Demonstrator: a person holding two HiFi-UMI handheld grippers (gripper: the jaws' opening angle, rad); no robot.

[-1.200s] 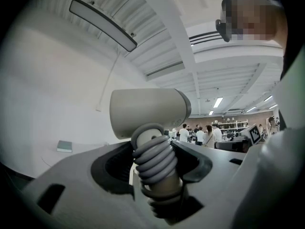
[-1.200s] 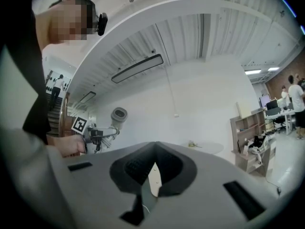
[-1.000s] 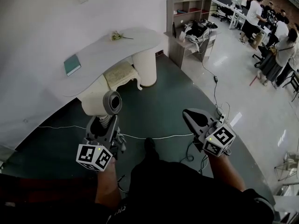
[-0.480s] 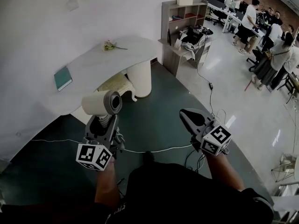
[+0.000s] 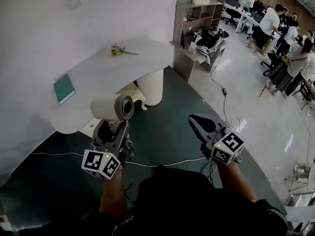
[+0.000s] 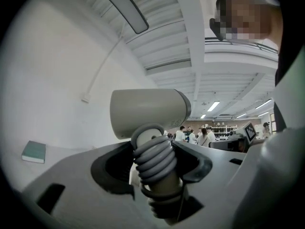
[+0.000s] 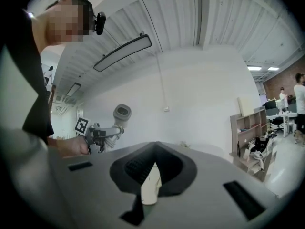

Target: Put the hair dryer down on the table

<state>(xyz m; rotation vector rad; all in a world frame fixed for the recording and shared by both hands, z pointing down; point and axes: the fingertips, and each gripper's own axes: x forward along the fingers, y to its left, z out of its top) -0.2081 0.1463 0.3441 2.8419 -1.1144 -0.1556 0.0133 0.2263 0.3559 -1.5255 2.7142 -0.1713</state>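
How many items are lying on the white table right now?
2: a teal book near its left end and a flower sprig toward the far right. The hair dryer in the left gripper covers a bit of the near edge.

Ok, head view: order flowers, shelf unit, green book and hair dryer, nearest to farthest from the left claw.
1. hair dryer, held in it
2. green book, left on the table
3. flowers, table's far end
4. shelf unit, beyond, right
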